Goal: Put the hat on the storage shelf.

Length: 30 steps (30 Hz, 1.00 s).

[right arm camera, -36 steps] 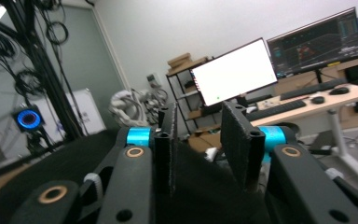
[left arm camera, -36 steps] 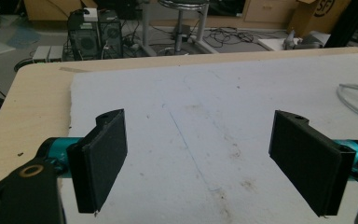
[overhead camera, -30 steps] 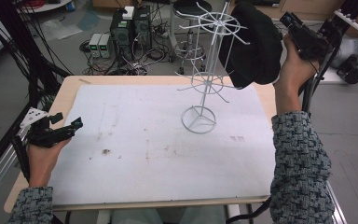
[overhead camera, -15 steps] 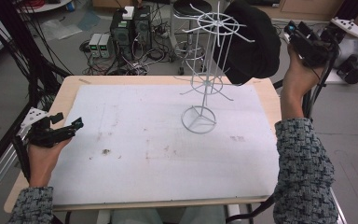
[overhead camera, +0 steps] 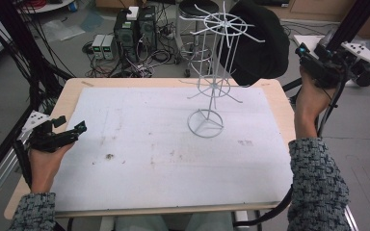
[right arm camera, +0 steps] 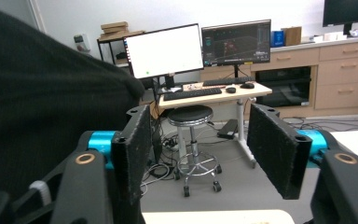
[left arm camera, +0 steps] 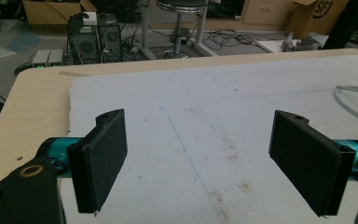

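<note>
A white wire rack [overhead camera: 213,83] stands on the white mat [overhead camera: 139,139] toward the back right. A black hat [overhead camera: 260,41] hangs on its top spokes, on the right side. My right gripper [overhead camera: 302,54] is held in the air just right of the hat and apart from it. Its jaws have just been opening, and in the right gripper view [right arm camera: 196,126] they are open with nothing between them. The hat [right arm camera: 42,93] lies outside the left jaw. My left gripper [overhead camera: 71,123] rests low at the mat's left edge, open and empty [left arm camera: 200,123].
The wooden table's edge [overhead camera: 67,91] frames the mat. Behind it are computer towers [overhead camera: 135,26], cables and a stool [overhead camera: 197,7]. Black frame poles [overhead camera: 33,57] stand at the left. A white side table [overhead camera: 361,53] with gear is right of my right hand.
The right gripper was at the hat's edge with its jaws nearly together. It has since drawn off to the right and lower, jaws apart. The hat stays on the rack. The left gripper kept still.
</note>
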### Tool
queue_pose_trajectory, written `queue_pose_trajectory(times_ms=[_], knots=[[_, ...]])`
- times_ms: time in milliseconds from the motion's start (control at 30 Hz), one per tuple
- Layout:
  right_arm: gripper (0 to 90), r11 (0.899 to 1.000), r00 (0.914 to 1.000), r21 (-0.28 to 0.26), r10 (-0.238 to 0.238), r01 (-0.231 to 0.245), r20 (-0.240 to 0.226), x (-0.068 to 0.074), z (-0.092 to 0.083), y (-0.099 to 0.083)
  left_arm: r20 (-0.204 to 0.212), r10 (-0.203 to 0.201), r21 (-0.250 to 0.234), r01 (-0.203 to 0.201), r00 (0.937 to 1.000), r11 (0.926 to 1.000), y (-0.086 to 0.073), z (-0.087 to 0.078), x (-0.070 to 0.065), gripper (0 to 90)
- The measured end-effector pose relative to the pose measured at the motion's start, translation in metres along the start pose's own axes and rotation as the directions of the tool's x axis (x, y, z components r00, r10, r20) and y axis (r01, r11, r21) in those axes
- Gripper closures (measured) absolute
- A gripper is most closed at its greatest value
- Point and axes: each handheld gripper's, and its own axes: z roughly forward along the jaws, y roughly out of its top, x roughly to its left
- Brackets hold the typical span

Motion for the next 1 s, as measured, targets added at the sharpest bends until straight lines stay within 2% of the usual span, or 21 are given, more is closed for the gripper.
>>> queue_pose_trajectory(times_ms=[67,333,433,600,667,767,800,900,933,1000], knots=[[35.5,1.0,0.9999,0.007,-0.01,0.01,0.013,-0.002,-0.003,-0.005,0.0,0.0,0.0,0.0,1.0,1.0,0.0,0.0,0.0,19.5],[25.9,1.0,0.9999,0.024,-0.015,0.014,0.007,-0.007,-0.011,-0.024,-0.001,0.001,-0.001,-0.001,1.0,1.0,0.0,0.0,0.0,19.5],[21.4,0.999,0.9996,0.037,-0.028,0.028,0.002,-0.004,-0.015,-0.033,0.0,0.001,-0.001,-0.001,1.0,1.0,0.0,0.0,0.0,19.5],[13.5,0.995,0.996,0.051,-0.088,0.089,-0.011,0.005,-0.023,-0.05,0.002,0.002,-0.001,-0.002,1.0,1.0,0.0,0.0,-0.001,19.4],[12.6,0.994,0.9955,0.056,-0.093,0.094,-0.014,0.007,-0.025,-0.052,0.003,0.003,0.0,-0.003,1.0,1.0,0.0,0.0,-0.001,19.4],[12.0,0.992,0.9935,0.062,-0.111,0.112,-0.029,0.011,-0.03,-0.06,0.002,0.002,-0.003,-0.002,1.0,1.0,0.0,0.0,-0.001,19.5],[11.4,0.989,0.9909,0.064,-0.129,0.131,-0.038,0.013,-0.035,-0.064,0.002,0.002,-0.003,-0.002,1.0,1.0,0.0,0.0,-0.001,19.5],[11.1,0.99,0.9903,0.053,-0.13,0.133,-0.049,0.014,-0.039,-0.07,0.003,0.002,-0.004,-0.002,1.0,1.0,0.0,0.0,-0.001,19.4],[11.0,0.991,0.9895,0.039,-0.124,0.127,-0.075,0.016,-0.044,-0.077,0.003,0.002,-0.004,-0.001,1.0,1.0,0.0,0.0,-0.001,19.4],[11.0,0.991,0.9886,0.046,-0.117,0.122,-0.095,0.018,-0.047,-0.084,0.004,0.003,-0.004,-0.003,1.0,1.0,0.0,0.0,-0.001,19.4]])
